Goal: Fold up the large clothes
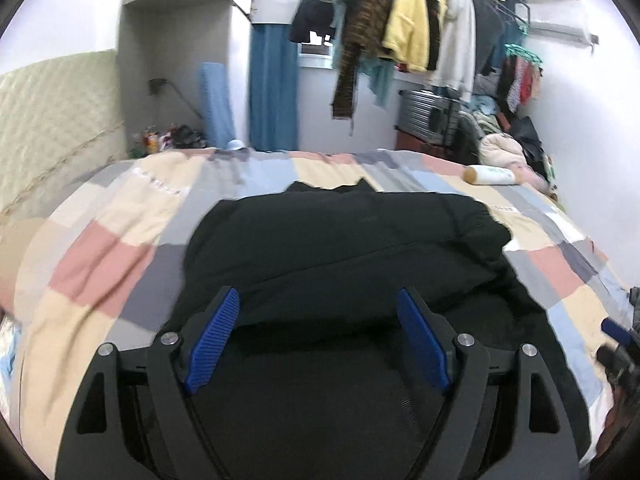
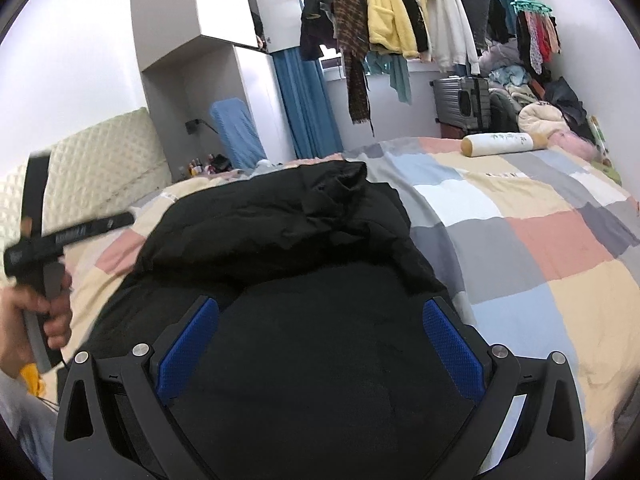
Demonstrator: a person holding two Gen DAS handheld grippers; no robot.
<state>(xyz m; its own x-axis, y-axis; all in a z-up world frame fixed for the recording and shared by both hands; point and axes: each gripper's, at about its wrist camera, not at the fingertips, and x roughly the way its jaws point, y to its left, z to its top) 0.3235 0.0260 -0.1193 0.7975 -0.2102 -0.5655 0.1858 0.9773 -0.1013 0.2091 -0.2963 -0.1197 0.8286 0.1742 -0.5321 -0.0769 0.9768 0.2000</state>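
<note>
A large black garment (image 1: 344, 248) lies in a folded heap on the checked bedspread (image 1: 104, 264). It also shows in the right wrist view (image 2: 280, 232), with a crumpled part at its far end. My left gripper (image 1: 318, 300) is open, its blue pads (image 1: 216, 340) spread above the garment's near edge. My right gripper (image 2: 320, 312) is open too, its blue pads (image 2: 452, 352) wide apart over the near part of the garment. Neither holds anything. The left gripper's body and the hand on it show at the left of the right wrist view (image 2: 44, 272).
A cream roll pillow (image 2: 500, 144) lies at the bed's far right. A padded headboard (image 2: 88, 168) stands on the left. Hanging clothes (image 2: 388, 12), a grey suitcase (image 2: 460, 104) and heaped laundry (image 2: 540, 116) are beyond the bed. The bed's right edge (image 1: 608, 292) is near.
</note>
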